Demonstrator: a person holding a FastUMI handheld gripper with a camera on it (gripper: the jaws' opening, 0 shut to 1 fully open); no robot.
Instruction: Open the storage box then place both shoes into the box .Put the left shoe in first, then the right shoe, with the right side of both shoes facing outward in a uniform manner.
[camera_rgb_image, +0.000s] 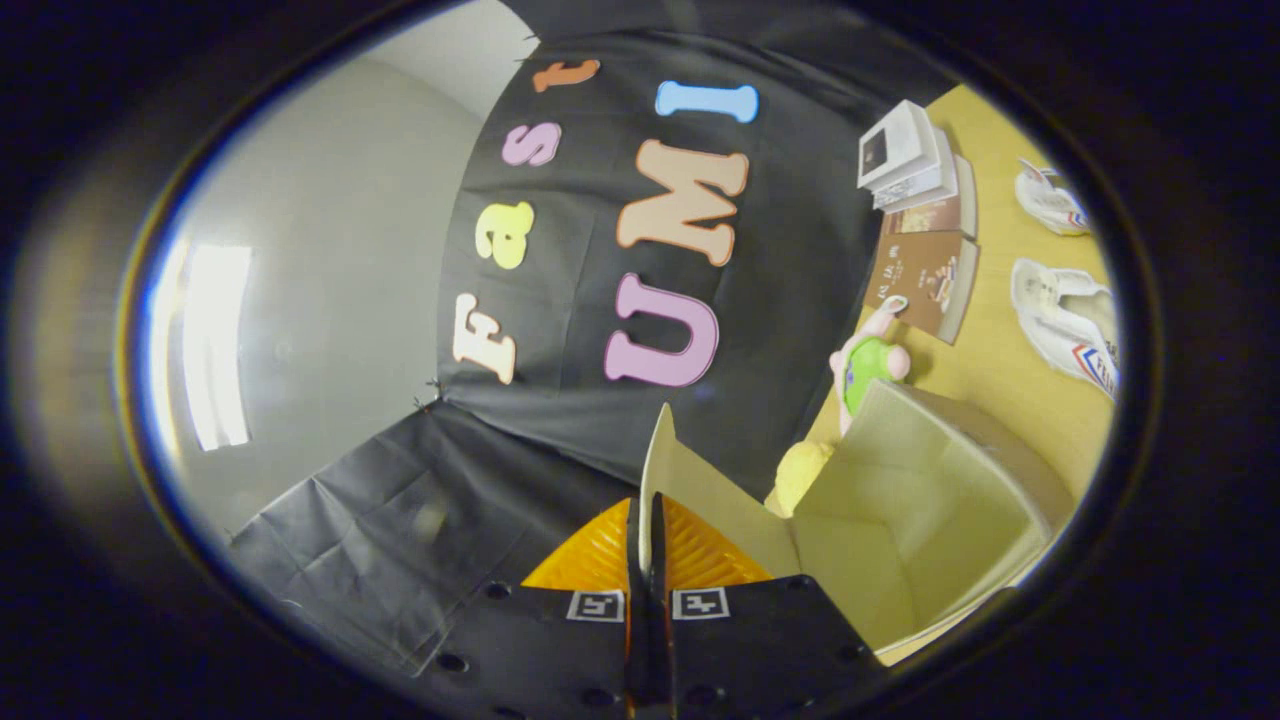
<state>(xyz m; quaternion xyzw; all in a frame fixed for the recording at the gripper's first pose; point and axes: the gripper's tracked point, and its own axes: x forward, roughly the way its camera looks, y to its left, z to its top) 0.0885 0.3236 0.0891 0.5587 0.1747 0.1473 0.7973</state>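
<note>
**Inspector:** Gripper view. The gripper (648, 540) has its two fingers clenched on the thin edge of the pale cardboard lid flap (700, 500) of the beige cardboard storage box (930, 520); the flap stands edge-on between them, both pads pressing on it. The view is rolled sideways, so the yellow wooden table top (1000, 360) runs up beside the box.

**Clerk:** How far along is the job?

**Inspector:** By my judgement, the first step only. The lid is lifted clear of the box mouth and the interior shows bare; no shoe lies in it. Both shoes rest on the table well beyond the box: the nearer white canvas sneaker with red and blue side stripes (1065, 330), and the farther white sneaker of the same pattern (1050, 200). I cannot tell which is the left. Placing each, left first, right sides outward, is all outstanding.

**Clerk:** Anything else on the table?

**Inspector:** A pink and green plush toy (868, 365) and a pale yellow soft object (800, 470) just behind the box; a brown hardcover book (925, 280) and a stack of white and brown books (905, 160) beyond them.

**Clerk:** Brands or writing?

**Inspector:** Lettering shows on the nearer sneaker's stripe and on the brown book cover, both too small to make out. Two square black-and-white coded markers (648, 604) sit on the gripper body.
</note>
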